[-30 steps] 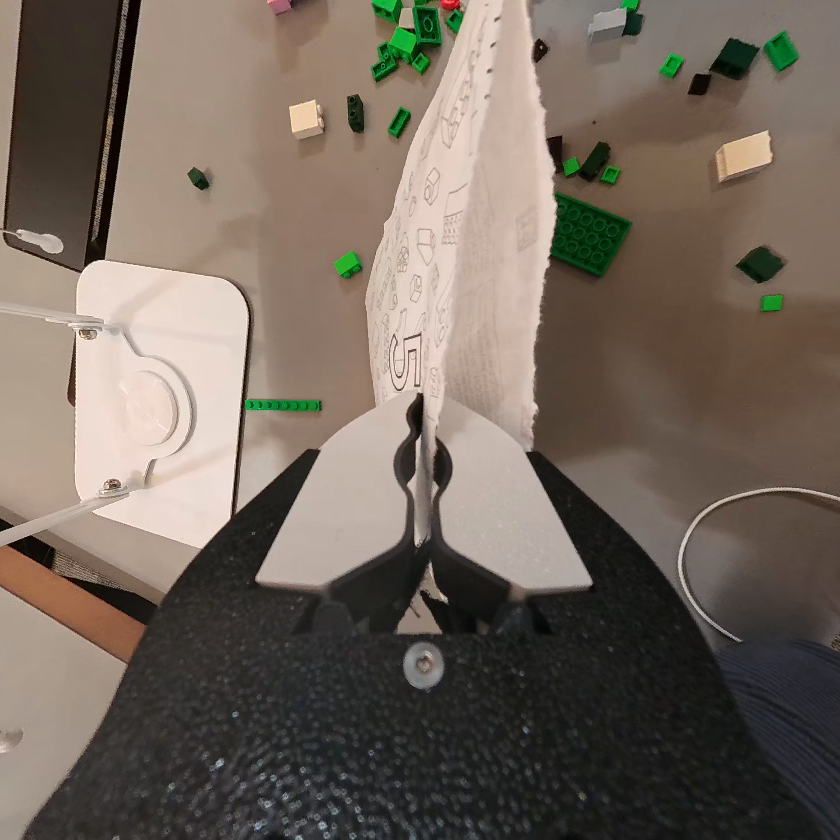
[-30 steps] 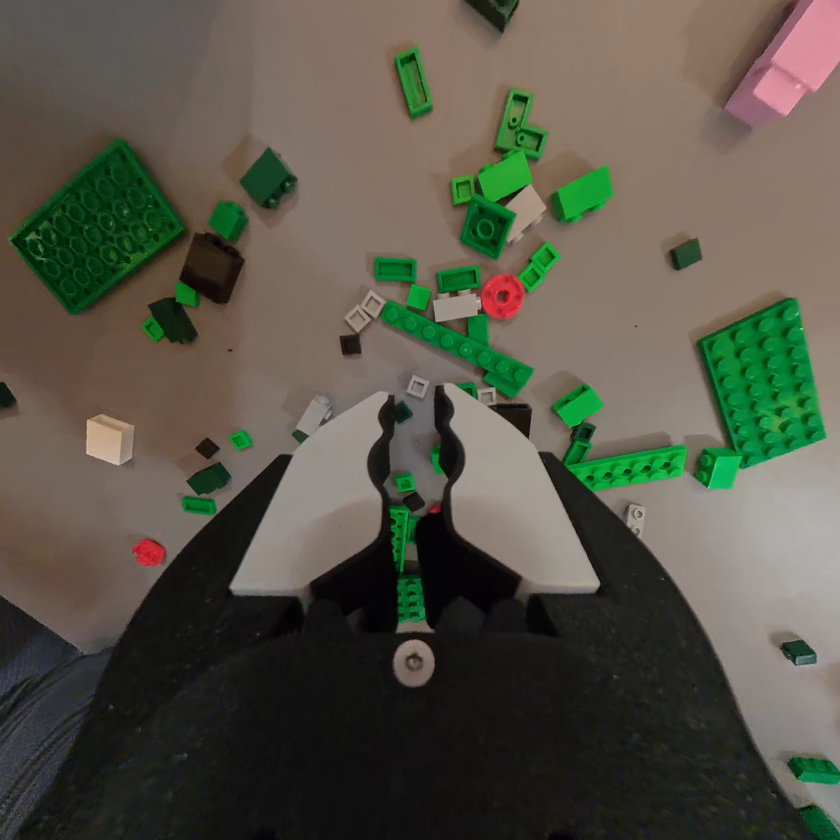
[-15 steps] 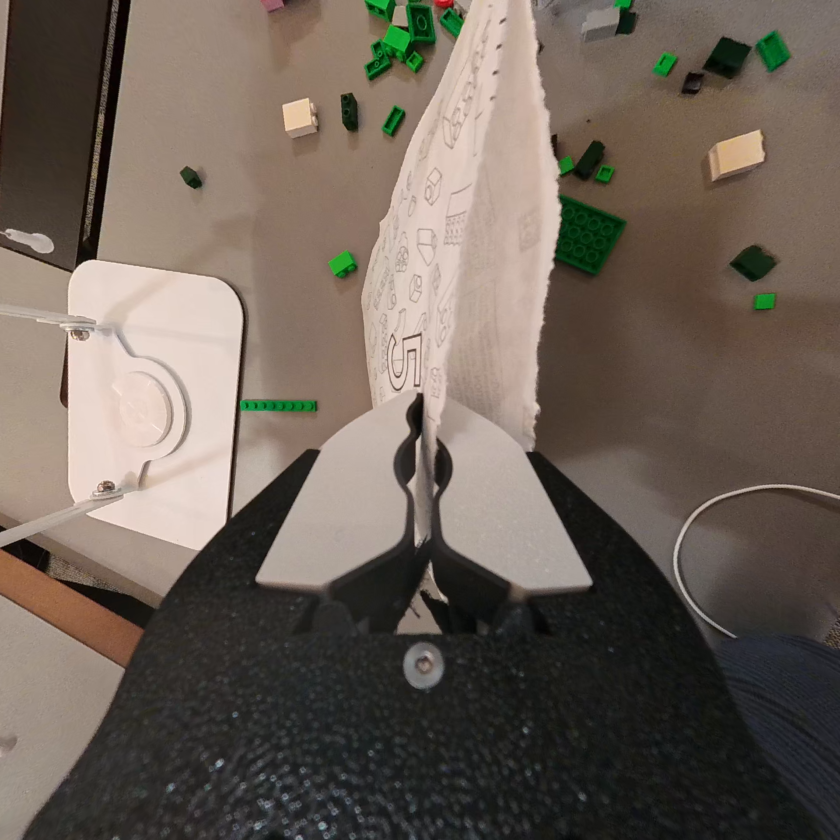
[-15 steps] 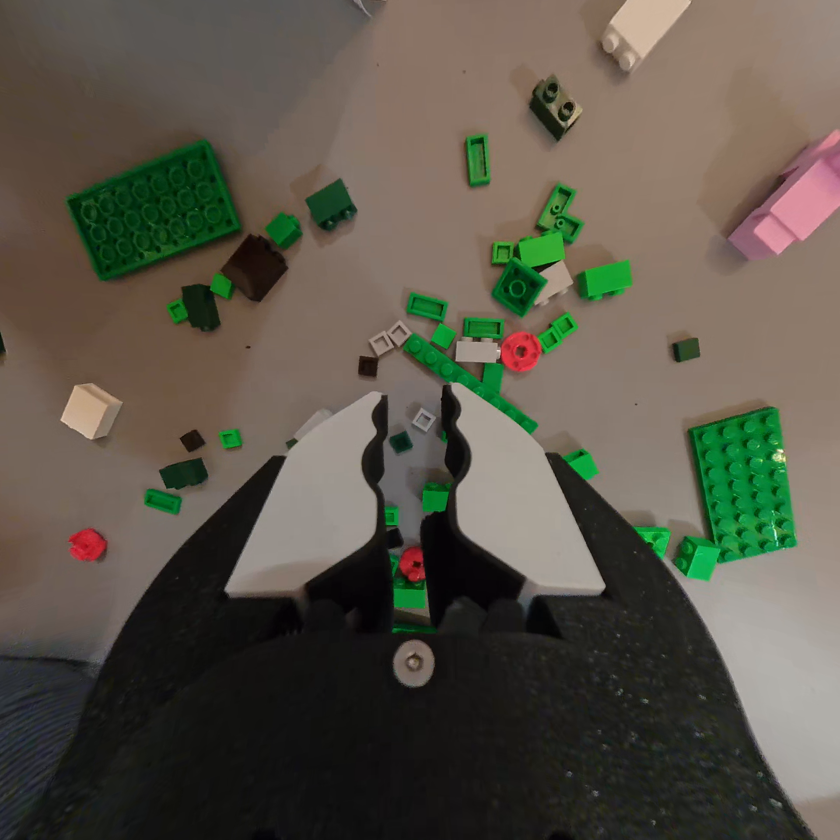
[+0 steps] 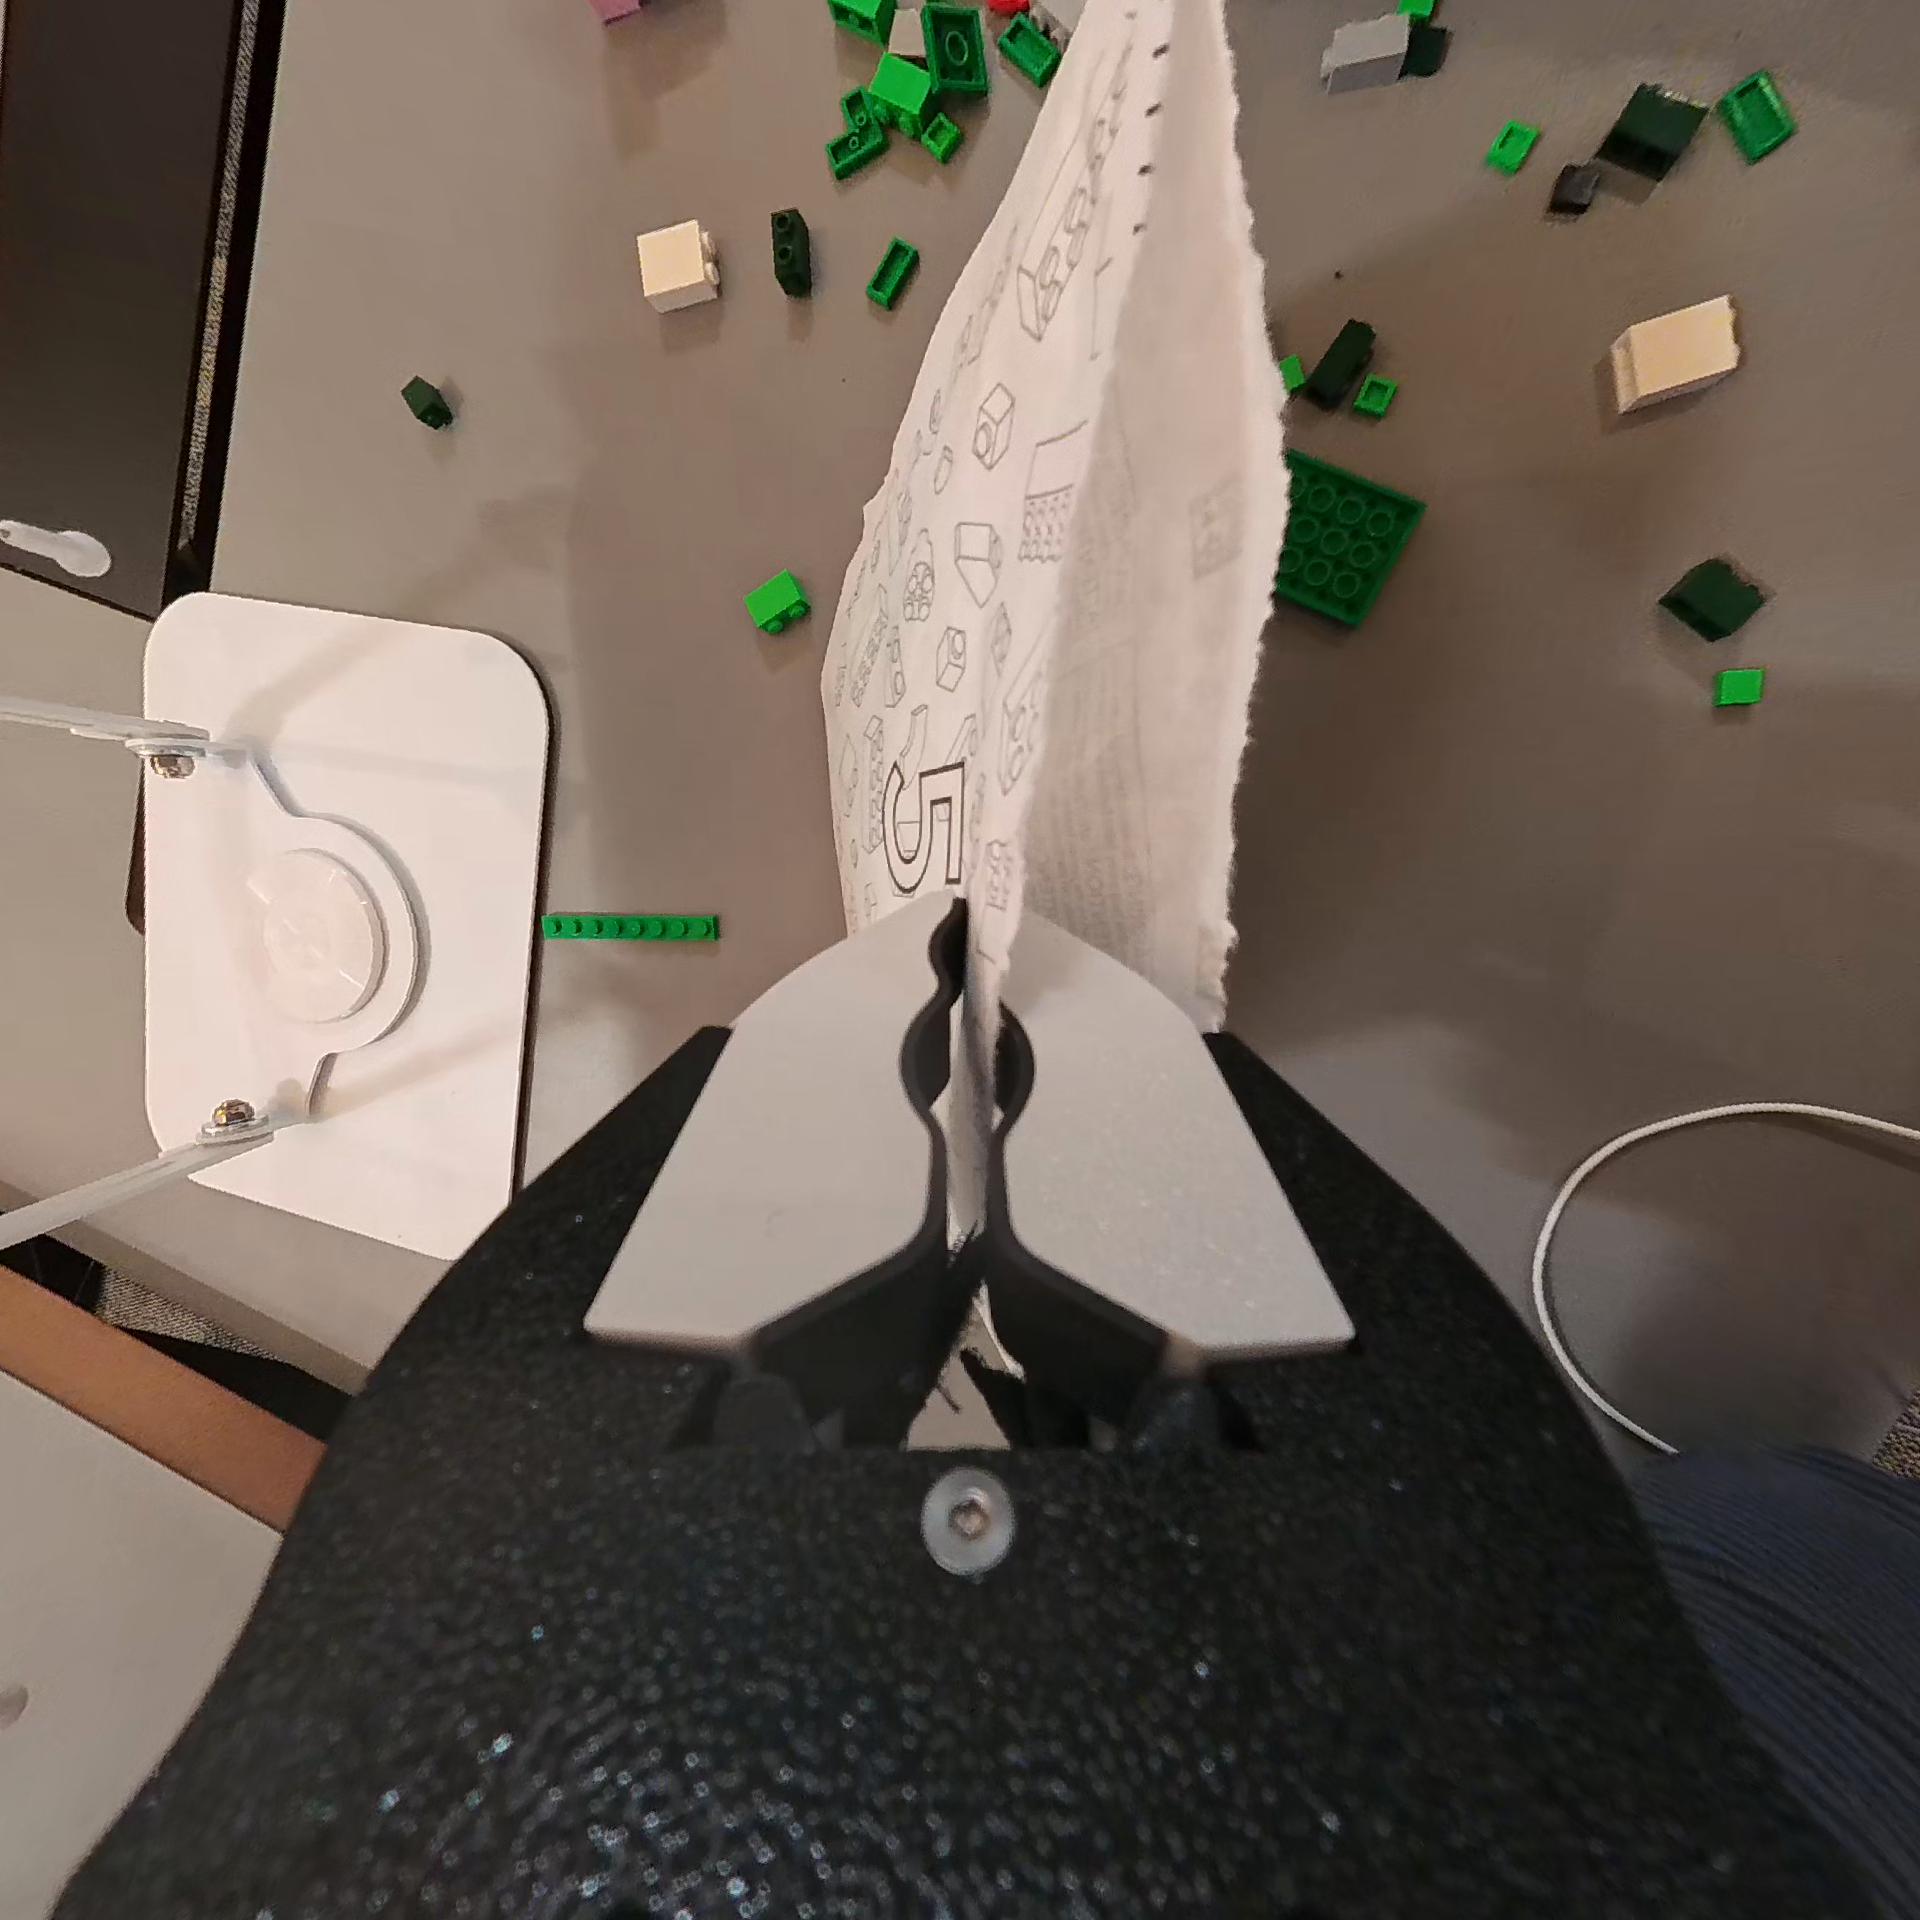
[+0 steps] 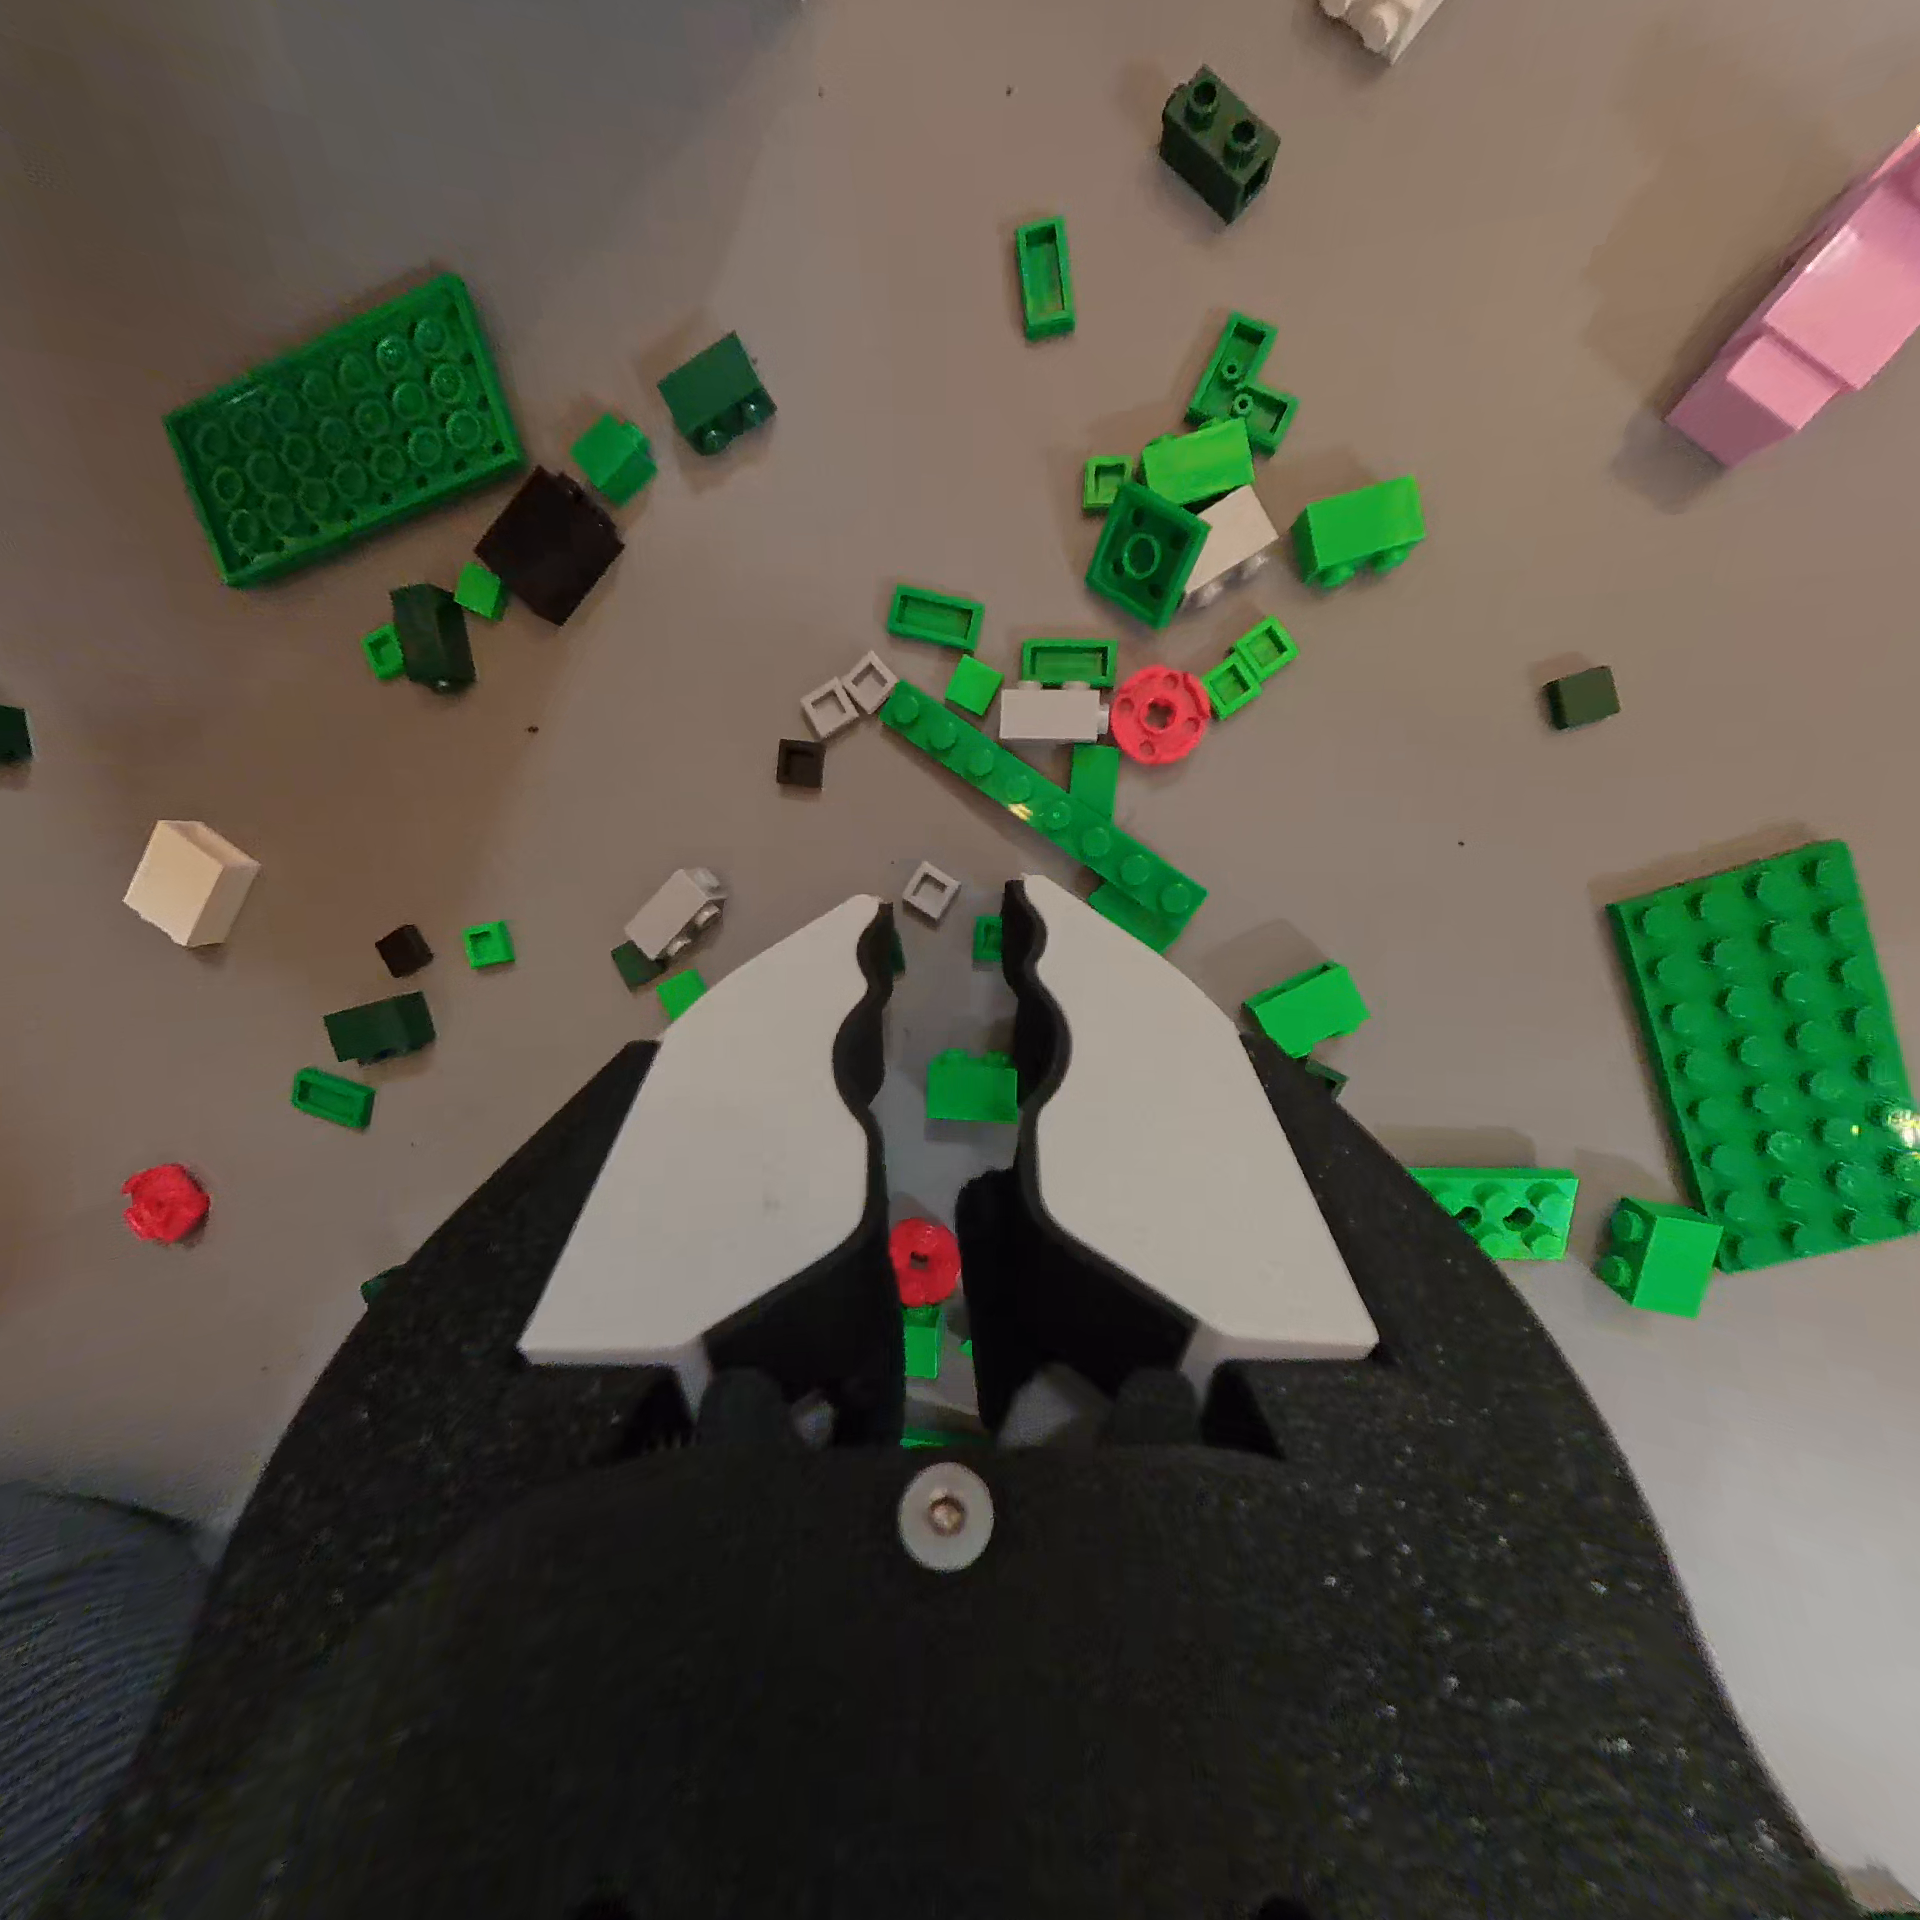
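Left wrist view, left to right:
- White stand [image 5: 343, 914] with metal struts, at the grey table's [image 5: 520, 364] left edge.
- Long green strip [image 5: 630, 927], flat, just right of the stand.
- Cream brick [image 5: 675, 268] and scattered green bits, farther off.
- Left gripper [image 5: 975, 935]: jaws closed on a torn paper bag [image 5: 1081, 582] printed with line drawings; the bag rises away from the fingertips, above the table.
- Green plate [image 5: 1345, 540], partly behind the bag's right edge.
- White cable [image 5: 1621, 1164], curving at lower right.

Right wrist view, left to right:
- Red stud [image 6: 164, 1202], alone on the table.
- White cube [image 6: 190, 881].
- Upturned green plate [image 6: 343, 431], with a black brick [image 6: 551, 542] just beside it.
- Right gripper [image 6: 951, 920]: jaws apart, gripping nothing, above the table; a small green brick [image 6: 971, 1086] and a red round piece [image 6: 923, 1259] lie in the gap below.
- Long green bar [image 6: 1039, 800], diagonal, near the fingertips.
- Red disc [image 6: 1158, 715], beside a grey brick [image 6: 1049, 715].
- Large studded plate [image 6: 1766, 1049].
- Pink block [image 6: 1808, 343], upper right.
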`<state>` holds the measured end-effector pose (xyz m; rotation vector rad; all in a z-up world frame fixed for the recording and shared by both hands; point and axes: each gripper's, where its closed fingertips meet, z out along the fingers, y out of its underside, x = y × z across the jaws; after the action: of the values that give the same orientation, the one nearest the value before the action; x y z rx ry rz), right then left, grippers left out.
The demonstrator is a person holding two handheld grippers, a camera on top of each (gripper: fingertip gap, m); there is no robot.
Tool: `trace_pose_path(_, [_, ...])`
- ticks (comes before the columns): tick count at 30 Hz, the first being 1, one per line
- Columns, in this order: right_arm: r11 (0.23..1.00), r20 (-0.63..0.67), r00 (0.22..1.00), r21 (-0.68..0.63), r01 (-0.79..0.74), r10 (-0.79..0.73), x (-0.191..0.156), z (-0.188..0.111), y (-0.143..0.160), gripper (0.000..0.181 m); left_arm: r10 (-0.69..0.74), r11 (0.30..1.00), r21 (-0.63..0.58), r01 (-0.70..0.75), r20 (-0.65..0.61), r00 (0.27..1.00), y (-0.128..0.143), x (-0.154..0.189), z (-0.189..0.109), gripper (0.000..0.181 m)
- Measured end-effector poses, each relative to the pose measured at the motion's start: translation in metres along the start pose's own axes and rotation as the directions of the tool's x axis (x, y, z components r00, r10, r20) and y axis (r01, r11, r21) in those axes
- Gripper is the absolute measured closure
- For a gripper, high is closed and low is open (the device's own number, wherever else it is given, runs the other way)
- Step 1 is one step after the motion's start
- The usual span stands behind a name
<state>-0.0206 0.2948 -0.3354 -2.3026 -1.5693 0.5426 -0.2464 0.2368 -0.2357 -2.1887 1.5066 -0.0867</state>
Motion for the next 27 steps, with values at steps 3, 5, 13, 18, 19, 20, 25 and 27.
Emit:
trace_pose_path(3, [1.000, -0.004, 1.000, 0.007, 0.004, -0.004, 0.001, 0.000, 0.000, 0.163, 0.000, 1.000, 0.000, 0.000, 0.002, 1.000, 0.000, 0.000, 0.000, 0.181])
trace_pose_path(5, [1.000, -0.010, 1.000, 0.009, 0.009, -0.009, 0.002, 0.000, 0.000, 0.165, 0.000, 1.000, -0.001, 0.000, 0.000, 1.000, 0.000, 0.000, 0.000, 0.181])
trace_pose_path(13, [0.999, 0.002, 1.000, 0.025, 0.028, -0.029, 0.000, 0.003, -0.004, 0.167, 0.000, 1.000, -0.002, 0.000, -0.004, 1.000, 0.000, 0.001, 0.000, 0.181])
trace_pose_path(18, [0.999, 0.009, 1.000, 0.019, 0.030, -0.030, -0.002, 0.003, -0.003, 0.172, -0.001, 1.000, -0.002, 0.001, -0.007, 1.000, 0.000, 0.001, 0.000, 0.181])
trace_pose_path(19, [0.999, 0.011, 1.000, 0.019, 0.029, -0.030, -0.002, 0.003, -0.003, 0.172, -0.001, 1.000, -0.002, 0.001, -0.008, 1.000, 0.000, 0.002, 0.001, 0.181])
trace_pose_path(20, [0.999, 0.013, 0.999, 0.019, 0.030, -0.031, -0.002, 0.003, -0.003, 0.173, -0.001, 1.000, -0.002, 0.001, -0.008, 1.000, 0.000, 0.002, 0.000, 0.181])
trace_pose_path(25, [0.997, 0.031, 0.999, 0.062, 0.040, -0.042, -0.010, -0.006, -0.016, 0.174, -0.001, 1.000, -0.001, 0.001, -0.002, 1.000, 0.000, 0.001, 0.000, 0.181])
trace_pose_path(27, [0.987, 0.028, 0.997, 0.143, 0.069, -0.074, -0.021, -0.023, -0.039, 0.174, -0.009, 1.000, 0.000, 0.009, 0.003, 1.000, 0.000, 0.000, 0.000, 0.181])
